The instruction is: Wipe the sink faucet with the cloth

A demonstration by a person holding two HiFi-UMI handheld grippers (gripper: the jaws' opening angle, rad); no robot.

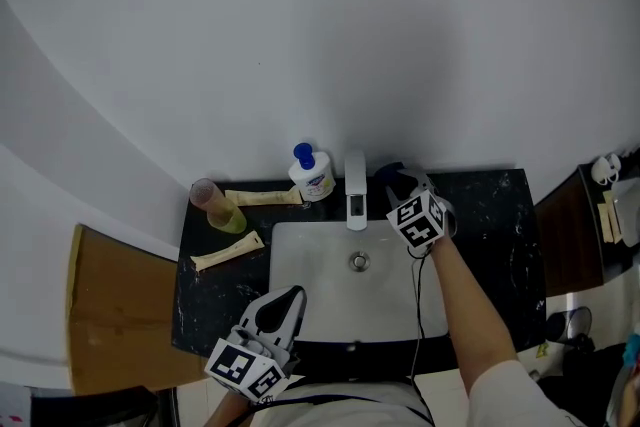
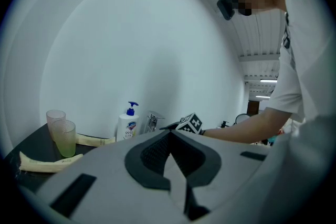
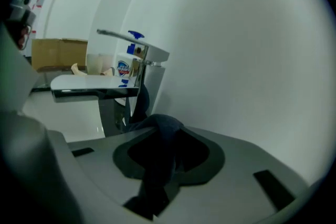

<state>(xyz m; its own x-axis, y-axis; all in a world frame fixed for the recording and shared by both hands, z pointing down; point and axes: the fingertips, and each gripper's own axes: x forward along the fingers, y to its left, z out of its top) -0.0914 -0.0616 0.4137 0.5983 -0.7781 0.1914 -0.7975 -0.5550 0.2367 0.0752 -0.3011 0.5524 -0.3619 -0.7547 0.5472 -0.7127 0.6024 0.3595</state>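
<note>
R tool (image 1: 398, 183): jaws clamped on a bunched dark-blue cloth (image 3: 164, 131); the wad fills the gap betw. the pads and spills fwd. Tool sits at the back of the black marbled tabletop (image 1: 490, 215), just right of the faucet (image 1: 355, 190) in head view, angled down toward its base. In the R tool view the chrome faucet (image 3: 142, 78) stands directly ahead, spout running left and lever on top. One end of the cloth appears to lie against the faucet column low down; contact not fully certain.

L tool (image 1: 287, 300): jaws together at the tips, nothing betw. them. It is over the front-left corner of the white basin (image 1: 310, 275), well apart from the faucet, roughly level.

Drain (image 1: 359, 262) at basin centre. Left of the faucet there is a soap pump bottle (image 1: 312, 177) w/ blue pump, near the wall. Further left are two cups (image 2: 62, 131), one pinkish and one green. Two cream packs (image 1: 228, 252) lie flat on the tabletop, one by the cups and one behind, beside the bottle. A cardboard box (image 1: 110, 315) sits off the tabletop's left end.
</note>
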